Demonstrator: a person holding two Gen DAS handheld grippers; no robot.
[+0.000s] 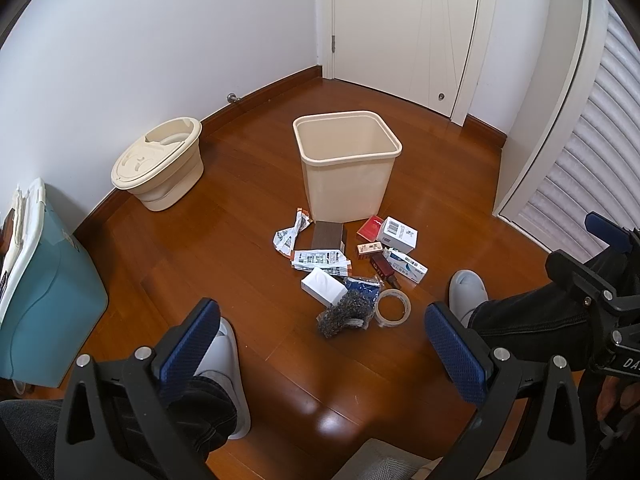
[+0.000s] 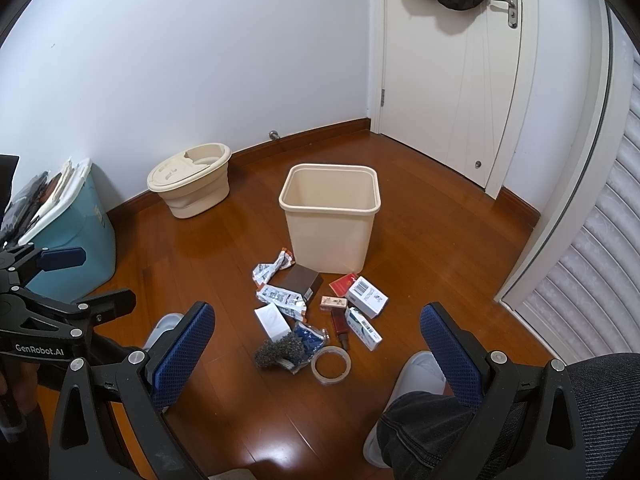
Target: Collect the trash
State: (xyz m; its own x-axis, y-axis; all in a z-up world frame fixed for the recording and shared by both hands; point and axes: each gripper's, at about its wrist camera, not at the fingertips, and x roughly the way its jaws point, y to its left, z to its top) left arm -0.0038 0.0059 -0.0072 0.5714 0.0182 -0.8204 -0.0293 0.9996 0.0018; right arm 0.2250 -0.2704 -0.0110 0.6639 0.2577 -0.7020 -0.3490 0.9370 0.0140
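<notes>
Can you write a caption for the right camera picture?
Both open grippers wait above a trash pile beside the empty bin.

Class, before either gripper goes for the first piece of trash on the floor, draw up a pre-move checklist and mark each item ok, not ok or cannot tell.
1. Left gripper open and empty: ok.
2. Right gripper open and empty: ok.
3. Bin upright, mouth unobstructed: ok.
4. Bin has room: ok, the visible inside shows no trash; its bottom is hidden.
5. Trash within view: ok; tape roll and steel scourer lie nearest.
6. Items separable: cannot tell; white box and wrappers overlap.
</notes>
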